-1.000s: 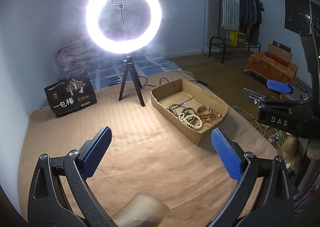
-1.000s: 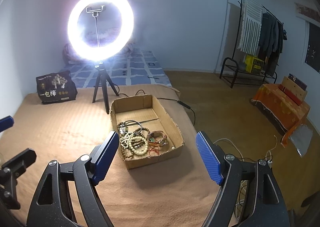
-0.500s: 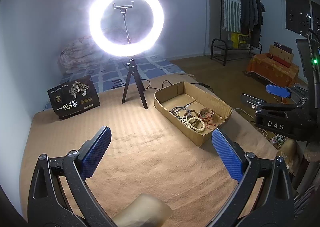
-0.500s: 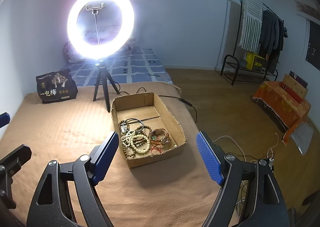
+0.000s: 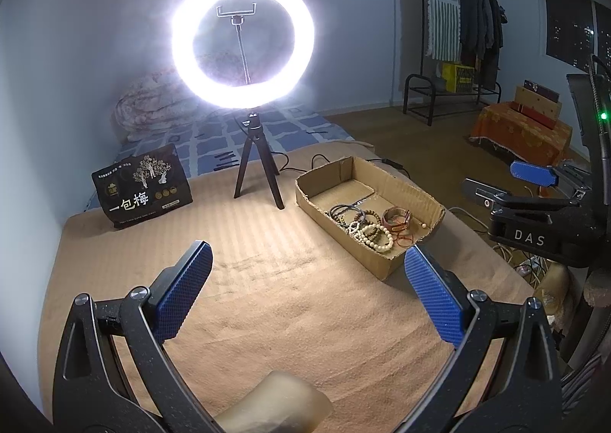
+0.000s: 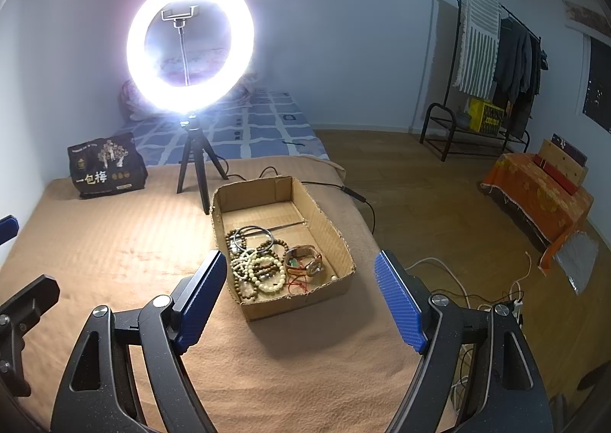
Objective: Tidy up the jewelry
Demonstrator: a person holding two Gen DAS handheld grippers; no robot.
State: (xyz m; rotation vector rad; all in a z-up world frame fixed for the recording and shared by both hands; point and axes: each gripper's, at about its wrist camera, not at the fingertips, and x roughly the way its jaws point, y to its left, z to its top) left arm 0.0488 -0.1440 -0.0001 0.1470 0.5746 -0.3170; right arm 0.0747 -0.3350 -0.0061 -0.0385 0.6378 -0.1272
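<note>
Bed cover (image 6: 114,249) showing tan with faint ribbed stripes; cardboard box (image 6: 336,238) plain brown; bead bracelets (image 6: 263,272) mixing cream and dark brown; red cord (image 6: 298,286) lying beside them; tool pads (image 5: 187,291) showing textured blue on black frames; pouch (image 5: 141,188) showing black with white characters; sheet (image 6: 263,127) showing blue with white grid; far cloth (image 6: 534,188) glowing orange; ring light (image 6: 191,47) glaring white

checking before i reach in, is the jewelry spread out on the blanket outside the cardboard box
No, the bracelets and beads all lie piled inside the cardboard box, and the tan blanket around it carries none.
</note>
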